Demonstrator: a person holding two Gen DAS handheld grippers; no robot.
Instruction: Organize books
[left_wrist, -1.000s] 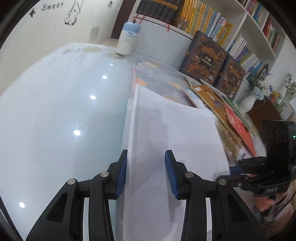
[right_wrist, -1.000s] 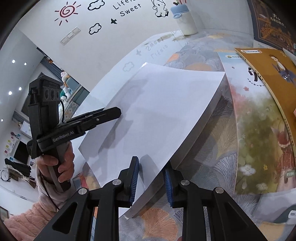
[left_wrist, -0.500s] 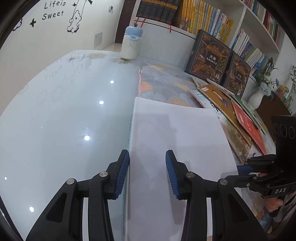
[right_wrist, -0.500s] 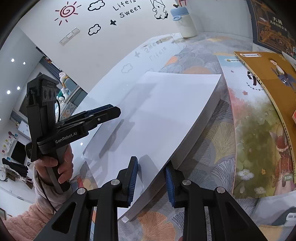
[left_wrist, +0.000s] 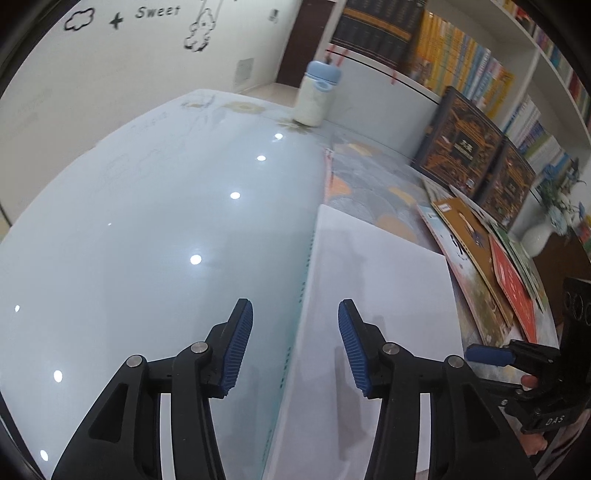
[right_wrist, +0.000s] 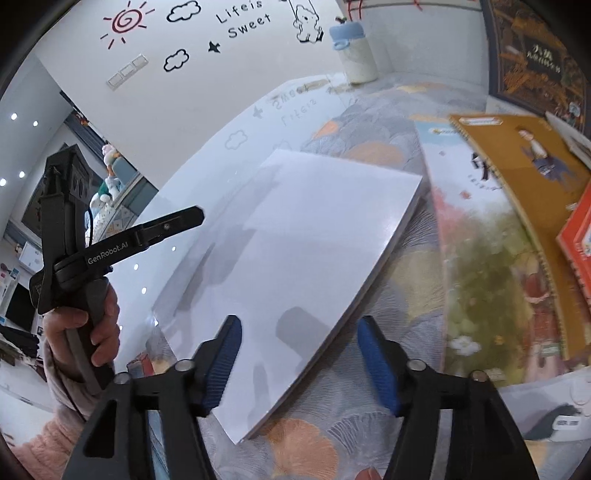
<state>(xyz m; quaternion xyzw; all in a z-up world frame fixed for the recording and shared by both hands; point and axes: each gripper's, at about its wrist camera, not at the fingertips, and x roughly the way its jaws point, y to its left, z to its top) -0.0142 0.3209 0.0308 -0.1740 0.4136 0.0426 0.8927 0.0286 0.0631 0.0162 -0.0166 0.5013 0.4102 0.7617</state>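
Note:
A plain white book (left_wrist: 373, 295) lies flat, half on the glossy table and half on a patterned mat. My left gripper (left_wrist: 295, 343) straddles its left edge; the jaws are opening and the blue pads (left_wrist: 240, 343) stand clear of the cover. My right gripper (right_wrist: 301, 362) straddles the book's (right_wrist: 314, 240) near right corner, jaws also opening, pads apart from it. Each gripper shows in the other's view: the left gripper (right_wrist: 184, 219) held by a hand (right_wrist: 85, 325), the right gripper (left_wrist: 487, 356) at the book's right side.
Picture books (left_wrist: 469, 236) lie fanned to the right on the mat (left_wrist: 369, 177). Two dark ornate boxed volumes (left_wrist: 461, 147) lean against a full bookshelf (left_wrist: 461, 55). A blue-lidded white bottle (left_wrist: 317, 96) stands at the table's far end. The pale table (left_wrist: 147, 240) stretches left.
Both grippers have opened and let go of the white book. The book, first tilted up on its edge, now lies flat.

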